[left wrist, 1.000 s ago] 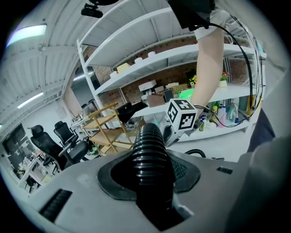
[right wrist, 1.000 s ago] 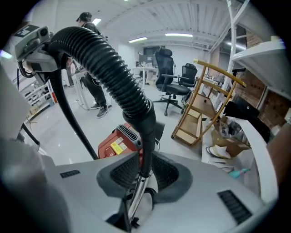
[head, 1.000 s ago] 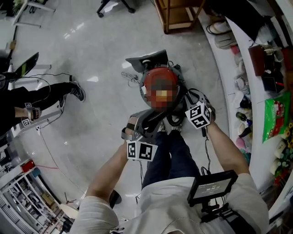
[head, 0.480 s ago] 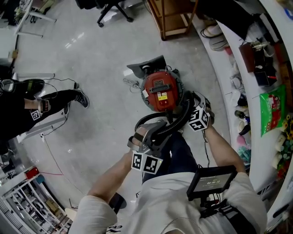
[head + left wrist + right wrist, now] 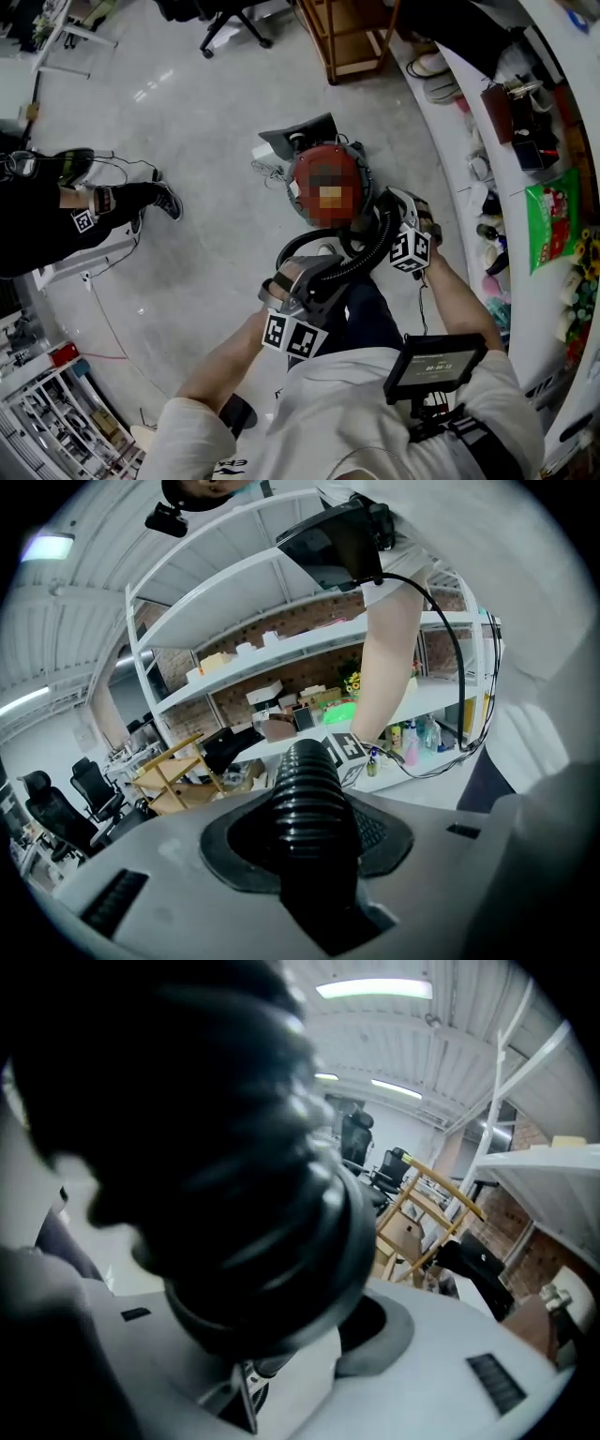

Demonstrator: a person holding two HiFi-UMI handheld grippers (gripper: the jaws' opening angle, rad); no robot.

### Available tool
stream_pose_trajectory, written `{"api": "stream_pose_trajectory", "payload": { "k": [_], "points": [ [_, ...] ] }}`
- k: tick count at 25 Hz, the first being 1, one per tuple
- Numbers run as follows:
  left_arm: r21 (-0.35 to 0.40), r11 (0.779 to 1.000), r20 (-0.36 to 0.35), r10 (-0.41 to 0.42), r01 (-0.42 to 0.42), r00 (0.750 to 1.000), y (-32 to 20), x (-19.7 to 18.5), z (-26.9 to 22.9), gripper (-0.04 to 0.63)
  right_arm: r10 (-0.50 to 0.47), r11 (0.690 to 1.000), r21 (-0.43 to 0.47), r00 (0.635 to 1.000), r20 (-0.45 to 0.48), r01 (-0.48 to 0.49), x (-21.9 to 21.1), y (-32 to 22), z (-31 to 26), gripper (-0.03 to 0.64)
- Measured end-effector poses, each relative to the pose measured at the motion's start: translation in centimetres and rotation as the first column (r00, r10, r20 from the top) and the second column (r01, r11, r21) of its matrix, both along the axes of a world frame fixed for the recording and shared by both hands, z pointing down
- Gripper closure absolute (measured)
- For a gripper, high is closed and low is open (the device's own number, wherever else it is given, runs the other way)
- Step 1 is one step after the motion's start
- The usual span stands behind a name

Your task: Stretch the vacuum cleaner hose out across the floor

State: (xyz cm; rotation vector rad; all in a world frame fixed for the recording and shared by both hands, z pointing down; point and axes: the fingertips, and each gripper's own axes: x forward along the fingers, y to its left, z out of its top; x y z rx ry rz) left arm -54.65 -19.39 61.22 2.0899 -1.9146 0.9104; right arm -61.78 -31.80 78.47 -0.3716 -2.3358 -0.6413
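Head view overhead; both others close on hose.

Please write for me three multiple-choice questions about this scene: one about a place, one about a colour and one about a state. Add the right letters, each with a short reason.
1. Where does the vacuum cleaner stand?
A. on the floor
B. on the white shelf
C. on the wooden rack

2. What colour is the ribbed hose?
A. white
B. black
C. green

3. How is the left gripper?
A. open and empty
B. shut on a thin cable
C. shut on the hose

Answers:
1 A: the head view shows it on the grey floor.
2 B: the head view and the left gripper view both show it black.
3 C: the left gripper view shows the hose clamped between its jaws.
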Motion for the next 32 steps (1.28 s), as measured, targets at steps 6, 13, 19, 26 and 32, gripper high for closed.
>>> {"api": "stream_pose_trajectory", "payload": {
  "k": [6,13,19,26,32],
  "points": [
    [-0.013,1.0,0.014,0.019,-0.019,1.0,0.9,0.8,-0.5,0.446,-0.141,0.988,0.07,0.99,0.026,0.139,1.3,0.8,-1.3,0.437],
    [-0.018,0.999,0.022,-0.026,0.026,0.999,1.6,0.1,-0.8,0.446,-0.074,0.99,0.123,0.995,0.068,0.065,2.6,-1.0,-4.4,0.44],
    [-0.032,0.998,-0.002,-0.058,0.058,0.998,2.4,0.5,-0.8,0.448,0.004,0.977,0.21,0.995,0.1,-0.025,5.4,-2.8,-8.1,0.44],
    [0.005,1.0,0.011,0.005,-0.005,1.0,3.1,2.1,-1.1,0.446,0.156,0.938,0.29,0.979,0.134,-0.189,11.6,-4.1,-11.7,0.44],
    [0.043,0.996,0.024,0.074,-0.075,0.997,3.4,5.2,-2.4,0.446,0.337,0.879,0.303,0.929,0.153,-0.369,18.6,-3.5,-14.4,0.44]
  ]
}}
